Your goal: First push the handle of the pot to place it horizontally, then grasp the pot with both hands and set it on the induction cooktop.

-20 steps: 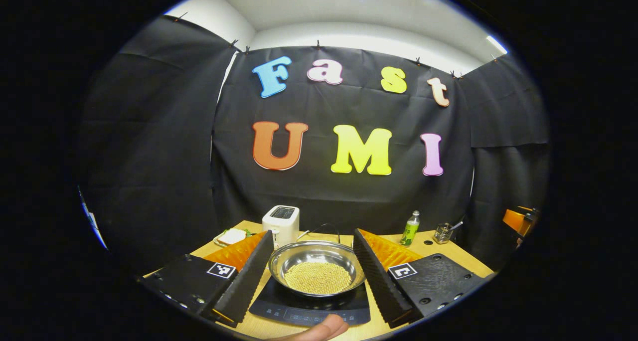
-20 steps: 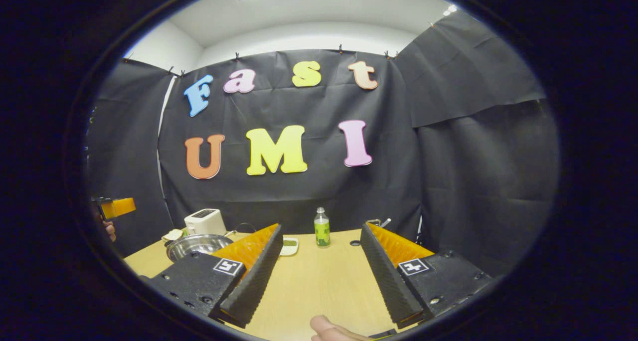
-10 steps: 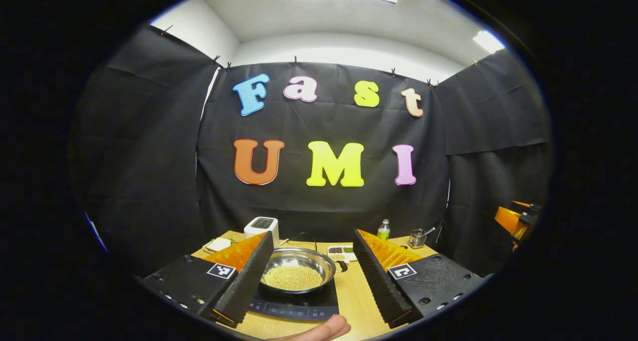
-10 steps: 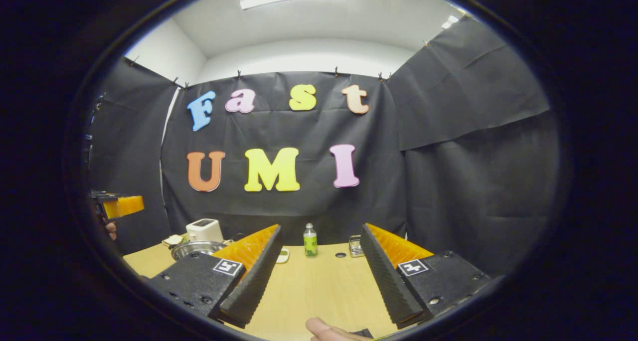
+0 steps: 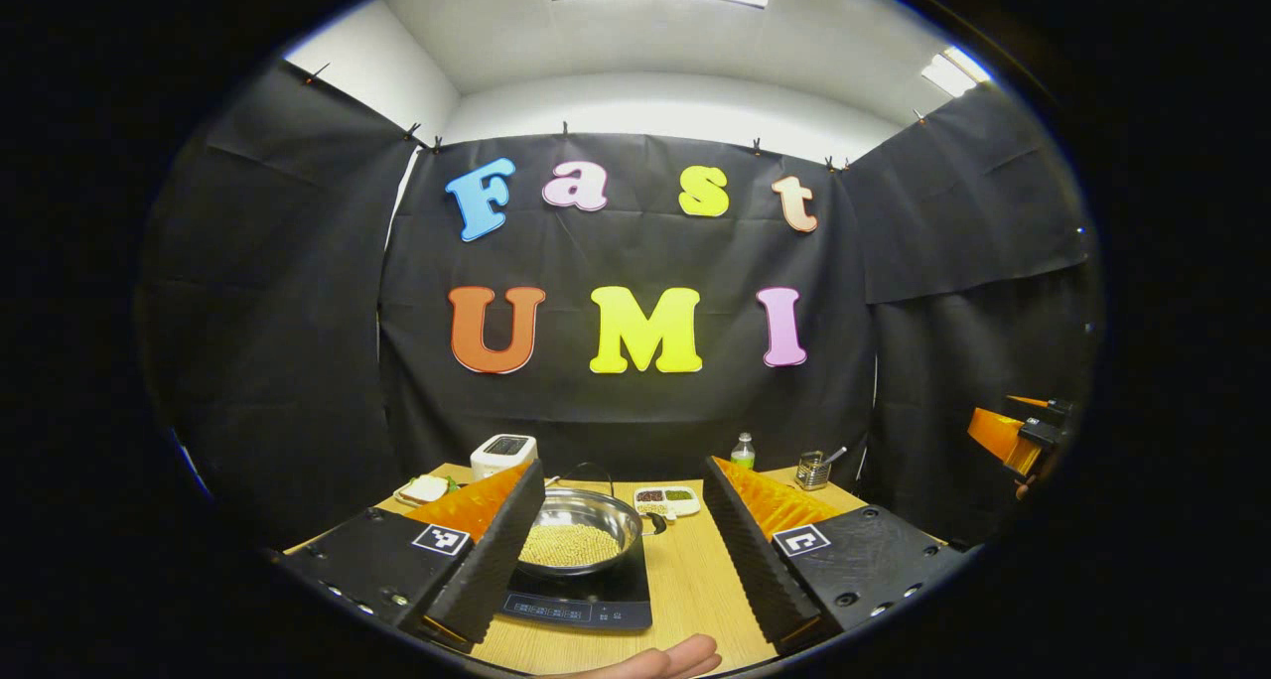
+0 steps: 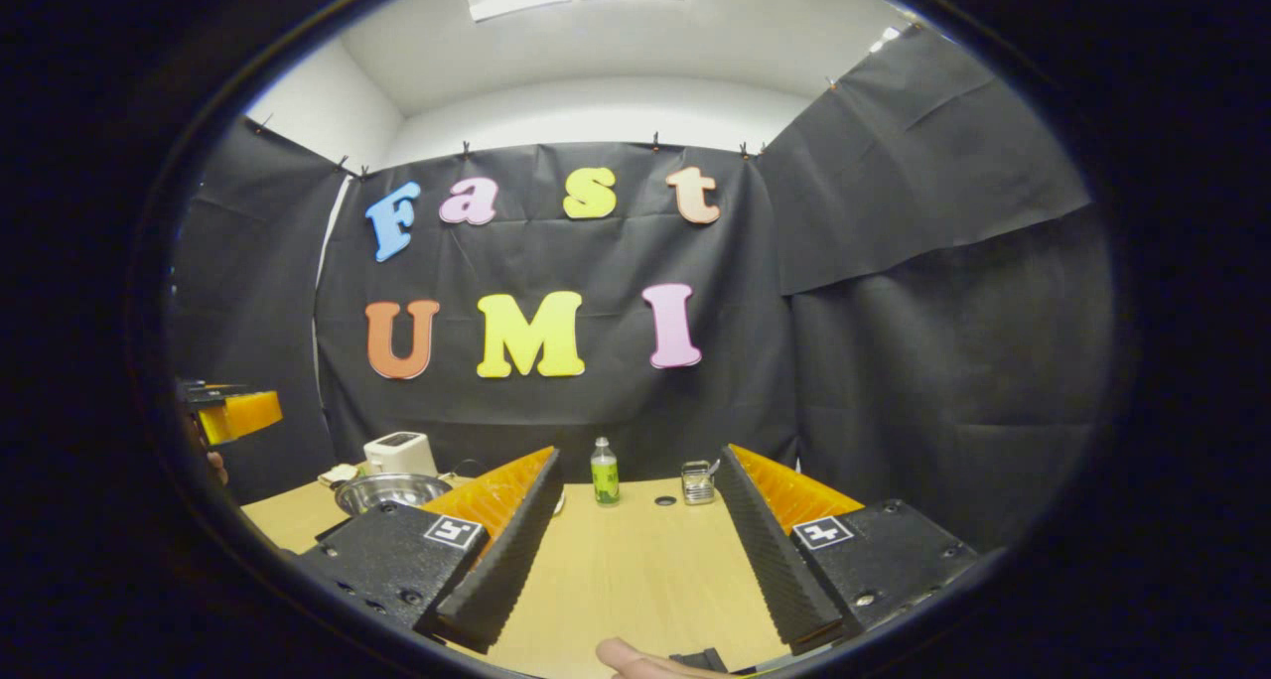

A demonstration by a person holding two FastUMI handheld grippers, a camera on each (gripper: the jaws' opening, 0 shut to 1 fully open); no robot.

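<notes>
We judge the task done: the pot (image 5: 574,528) sits on the induction cooktop (image 5: 586,600), both the left gripper (image 5: 623,545) and right gripper (image 6: 635,550) gaping empty, nothing left but rest.

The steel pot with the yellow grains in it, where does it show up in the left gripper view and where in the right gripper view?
Left gripper view: the pot sits low and left of centre on the induction cooktop, just right of this gripper's left finger.
Right gripper view: the pot lies low at far left, its near side cut off by this gripper's left finger.
Shared landmark: the white toaster stands behind the pot, to its left.
</notes>
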